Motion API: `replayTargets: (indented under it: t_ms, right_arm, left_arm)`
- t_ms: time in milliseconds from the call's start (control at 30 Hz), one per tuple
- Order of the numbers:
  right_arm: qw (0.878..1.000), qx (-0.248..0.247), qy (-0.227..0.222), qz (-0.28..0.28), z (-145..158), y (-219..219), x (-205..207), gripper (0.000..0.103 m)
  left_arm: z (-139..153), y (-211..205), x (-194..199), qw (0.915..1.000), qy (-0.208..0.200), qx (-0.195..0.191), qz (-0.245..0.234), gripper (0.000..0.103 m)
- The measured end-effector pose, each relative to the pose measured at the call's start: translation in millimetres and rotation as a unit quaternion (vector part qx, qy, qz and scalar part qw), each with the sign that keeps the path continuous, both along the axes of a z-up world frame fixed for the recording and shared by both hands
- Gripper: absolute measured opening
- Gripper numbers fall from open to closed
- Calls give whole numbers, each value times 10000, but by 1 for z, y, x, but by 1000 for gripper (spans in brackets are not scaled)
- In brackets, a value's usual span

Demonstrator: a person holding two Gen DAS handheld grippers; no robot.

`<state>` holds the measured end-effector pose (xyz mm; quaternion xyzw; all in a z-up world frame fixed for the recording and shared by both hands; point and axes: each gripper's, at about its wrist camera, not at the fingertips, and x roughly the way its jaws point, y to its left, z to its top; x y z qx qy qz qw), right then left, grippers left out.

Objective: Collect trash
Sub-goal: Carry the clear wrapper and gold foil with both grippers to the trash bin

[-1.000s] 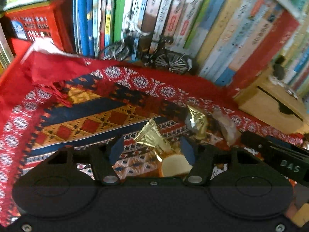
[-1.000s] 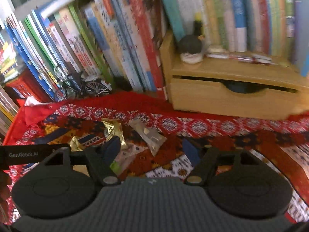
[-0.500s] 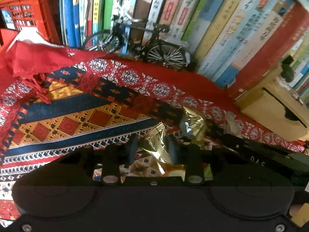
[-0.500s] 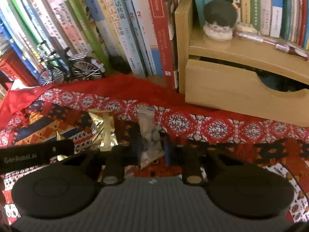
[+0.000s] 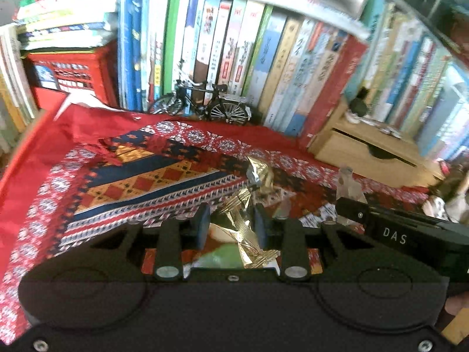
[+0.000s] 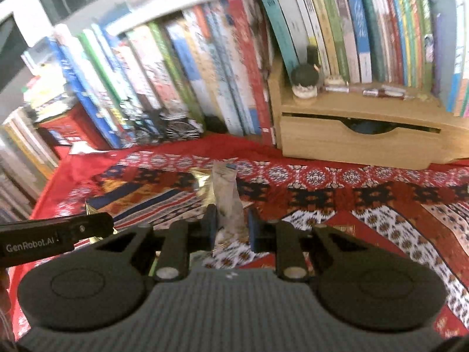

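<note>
**A:** Closest thing up front: the left gripper (image 5: 230,228) has its jaws squeezed in on a crinkly gold wrapper (image 5: 240,234), which sits right between the two blue pads and looks lifted off the patterned red cloth (image 5: 123,182).

**B:** Same deal on the other side. The right gripper (image 6: 230,228) is pinched nearly closed on a pale clear wrapper (image 6: 227,199), and the wrapper sticks up past the fingertips.

**A:** Just beyond that there's a second gold wrapper (image 5: 259,173) lying on the cloth, between the two grippers. You can see it in the right view too, just left of the clear one.

**B:** Further back, a little model bicycle (image 5: 202,102) is parked at the cloth's far edge, up against a row of books (image 5: 234,52). A wooden drawer box (image 6: 360,135) is off to the right, with a small dark figurine (image 6: 304,80) on top. The right view is pretty blurry back there.
</note>
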<state>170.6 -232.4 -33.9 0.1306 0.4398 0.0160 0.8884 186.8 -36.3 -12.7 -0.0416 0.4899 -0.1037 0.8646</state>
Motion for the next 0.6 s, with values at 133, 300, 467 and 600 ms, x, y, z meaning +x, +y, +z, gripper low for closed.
replayTargets:
  t_ms: [133, 300, 467, 600]
  right_arm:
    - [9998, 102, -128, 104, 26, 18, -37, 25]
    - [9993, 188, -191, 274, 49, 46, -81, 25]
    - [9989, 220, -250, 325, 66, 85, -125, 25]
    - [9987, 282, -257, 339, 76, 119, -160, 25]
  left_arm:
    - [32, 20, -41, 9999, -126, 40, -72, 30]
    - [60, 52, -92, 9996, -181, 148, -155, 30]
    - [73, 91, -145, 9993, -261, 181, -216, 30]
    - [79, 125, -187, 9990, -299, 182, -290, 30]
